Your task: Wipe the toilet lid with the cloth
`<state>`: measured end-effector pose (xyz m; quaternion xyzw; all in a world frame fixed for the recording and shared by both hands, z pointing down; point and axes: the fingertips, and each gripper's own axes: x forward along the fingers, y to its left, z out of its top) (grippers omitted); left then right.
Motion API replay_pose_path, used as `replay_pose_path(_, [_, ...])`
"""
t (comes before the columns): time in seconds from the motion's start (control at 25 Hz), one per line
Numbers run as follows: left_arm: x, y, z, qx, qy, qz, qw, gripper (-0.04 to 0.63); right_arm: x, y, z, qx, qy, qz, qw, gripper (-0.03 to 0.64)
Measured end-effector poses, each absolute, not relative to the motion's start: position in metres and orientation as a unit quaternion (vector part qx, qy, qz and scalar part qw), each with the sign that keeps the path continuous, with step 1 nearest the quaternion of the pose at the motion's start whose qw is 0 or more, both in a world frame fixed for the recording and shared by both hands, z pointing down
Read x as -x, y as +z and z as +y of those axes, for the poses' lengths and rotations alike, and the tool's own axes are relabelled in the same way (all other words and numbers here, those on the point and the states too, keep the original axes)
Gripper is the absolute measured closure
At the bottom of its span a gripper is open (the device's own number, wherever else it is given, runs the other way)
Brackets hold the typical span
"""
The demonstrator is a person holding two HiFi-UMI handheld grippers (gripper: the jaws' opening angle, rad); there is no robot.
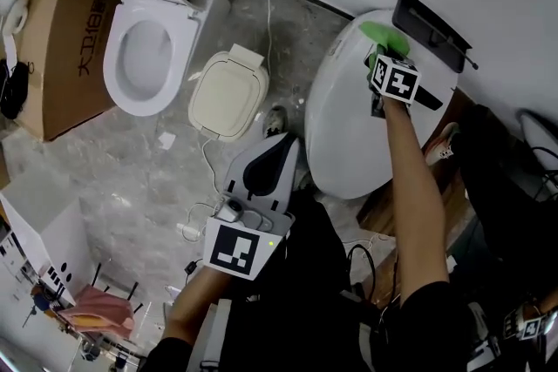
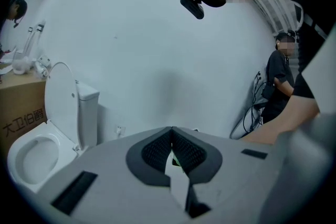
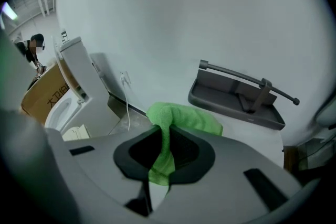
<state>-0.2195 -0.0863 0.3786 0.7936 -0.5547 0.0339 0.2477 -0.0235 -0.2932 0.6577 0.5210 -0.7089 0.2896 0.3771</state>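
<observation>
The white toilet lid [image 1: 349, 135] lies shut, a large oval at the right of the head view. My right gripper [image 1: 380, 58] is shut on a green cloth [image 1: 384, 34] and presses it onto the lid's far end, near the wall. In the right gripper view the cloth [image 3: 184, 119] bunches out past the jaws of that gripper [image 3: 163, 131] onto the white lid [image 3: 262, 136]. My left gripper [image 1: 286, 142] hangs shut close to my body, off the lid's near left edge, holding nothing. Its jaws meet at the tip of the left gripper [image 2: 171, 129].
A second toilet [image 1: 144, 48] with its seat raised stands at the far left beside a cardboard box [image 1: 70, 57]. A cream seat cover [image 1: 228, 96] and white cables [image 1: 205, 179] lie on the grey floor. A dark tray [image 1: 432, 30] sits behind the lid at the wall.
</observation>
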Motion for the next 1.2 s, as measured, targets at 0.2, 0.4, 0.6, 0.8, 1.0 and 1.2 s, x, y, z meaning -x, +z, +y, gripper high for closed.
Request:
replay_pose_path(0.2, [0.227,0.391,-0.097,-0.797,0.041,-0.547,0.252,0.588,0.033,0.678,-0.308,-0.513,0.293,-0.693,0.413,0.572])
replay_pose_path(0.4, [0.231,0.401,-0.095,-0.796,0.046,-0.544,0.263,0.588,0.050,0.687,-0.300,-0.470,0.307,-0.704,0.435,0.572])
replay_pose_path(0.6, [0.230,0.401,-0.091,-0.795,0.045,-0.545,0.264,0.588,0.067,0.701,-0.273,-0.418,0.283,-0.719,0.478,0.572])
replay_pose_path(0.8, [0.231,0.399,-0.076,-0.794,0.048,-0.549,0.257,0.588,0.068,0.709,-0.242,-0.388,0.266,-0.733,0.492,0.572])
replay_pose_path(1.0, [0.225,0.393,-0.056,-0.787,0.036,-0.561,0.252,0.588,0.064,0.717,-0.197,-0.361,0.252,-0.744,0.501,0.572])
replay_pose_path(1.2, [0.209,0.392,-0.025,-0.781,0.032,-0.570,0.252,0.588,0.069,0.728,-0.140,-0.331,0.243,-0.759,0.506,0.572])
